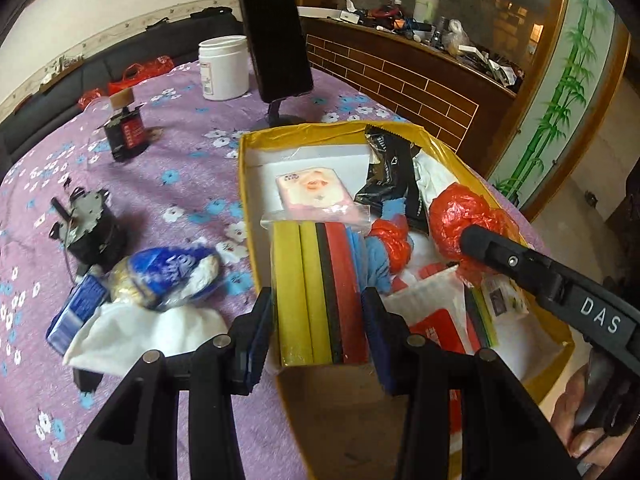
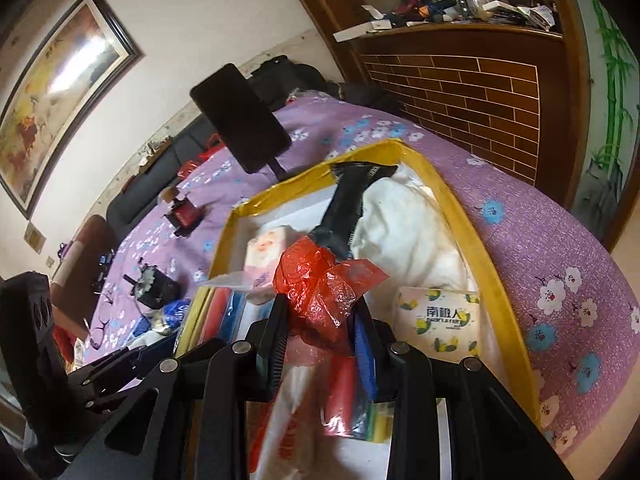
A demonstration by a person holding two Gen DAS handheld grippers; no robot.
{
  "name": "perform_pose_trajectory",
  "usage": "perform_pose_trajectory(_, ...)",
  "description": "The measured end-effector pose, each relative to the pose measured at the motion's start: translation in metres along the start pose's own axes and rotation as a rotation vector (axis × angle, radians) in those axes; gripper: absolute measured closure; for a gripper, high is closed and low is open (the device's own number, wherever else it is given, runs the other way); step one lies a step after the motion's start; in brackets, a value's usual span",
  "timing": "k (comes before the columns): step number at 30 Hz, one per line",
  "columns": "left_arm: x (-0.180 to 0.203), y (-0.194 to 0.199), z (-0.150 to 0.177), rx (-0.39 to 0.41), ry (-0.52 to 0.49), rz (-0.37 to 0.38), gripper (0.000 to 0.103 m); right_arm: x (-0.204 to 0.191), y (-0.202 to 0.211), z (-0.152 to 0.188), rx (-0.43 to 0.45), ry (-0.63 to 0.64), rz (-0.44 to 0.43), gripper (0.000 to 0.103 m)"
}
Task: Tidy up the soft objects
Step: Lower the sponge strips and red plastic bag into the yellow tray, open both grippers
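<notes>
My left gripper [image 1: 318, 312] is shut on a plastic-wrapped pack of sponges [image 1: 316, 264], striped yellow, black, red and blue, held over the near left corner of the yellow-rimmed box [image 1: 244, 184]. My right gripper [image 2: 320, 330] is shut on a crumpled red plastic bag [image 2: 316, 284] above the box [image 2: 476, 232]; in the left wrist view it [image 1: 468, 246] reaches in from the right with that red bag [image 1: 460, 212]. Inside the box lie a pink tissue pack [image 1: 314, 192], a black packet [image 1: 394, 172], white cloth [image 2: 404, 224] and a lemon-print tissue pack [image 2: 440, 320].
On the purple flowered tablecloth [image 1: 180, 148] left of the box lie a blue-and-white bag [image 1: 168, 276], a white cloth [image 1: 152, 332] and a small blue box [image 1: 76, 308]. Black motor parts [image 1: 88, 228], a white jar [image 1: 224, 68] and a phone on a stand [image 1: 276, 40] stand farther back.
</notes>
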State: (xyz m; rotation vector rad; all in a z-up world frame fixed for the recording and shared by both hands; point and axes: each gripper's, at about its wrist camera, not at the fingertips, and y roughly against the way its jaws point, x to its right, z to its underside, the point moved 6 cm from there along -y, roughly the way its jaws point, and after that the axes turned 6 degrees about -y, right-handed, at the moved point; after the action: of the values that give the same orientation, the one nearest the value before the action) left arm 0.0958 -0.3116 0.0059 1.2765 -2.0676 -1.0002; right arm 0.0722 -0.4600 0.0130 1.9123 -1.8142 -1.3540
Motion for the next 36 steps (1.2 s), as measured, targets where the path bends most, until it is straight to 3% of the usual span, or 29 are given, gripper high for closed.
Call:
perform_pose_trajectory(12,0.009,-0.021,-0.002,-0.016,-0.004,0.030,0.060,0.009,-0.017,-0.003,-0.017,0.000,0.058,0.067)
perform_pose_trajectory(17,0.010,-0.018,0.000,-0.024,-0.012,0.054,0.056,0.005,-0.014,-0.003,-0.006,0.009,0.075,0.048)
perform_pose_trajectory(20,0.012,-0.012,0.001,-0.012,-0.023,0.057,0.048,0.000,-0.007,-0.005,0.018,0.015,0.082,0.046)
perform_pose_trajectory(29,0.002,0.016,0.012,0.025,-0.016,0.067,0.047,-0.033,0.020,0.004,0.055,0.047,0.011,0.046)
perform_pose_trajectory(36,-0.039,0.044,0.032,0.048,0.033,0.041,0.047,-0.075,0.019,0.025,0.026,0.123,-0.042,0.045)
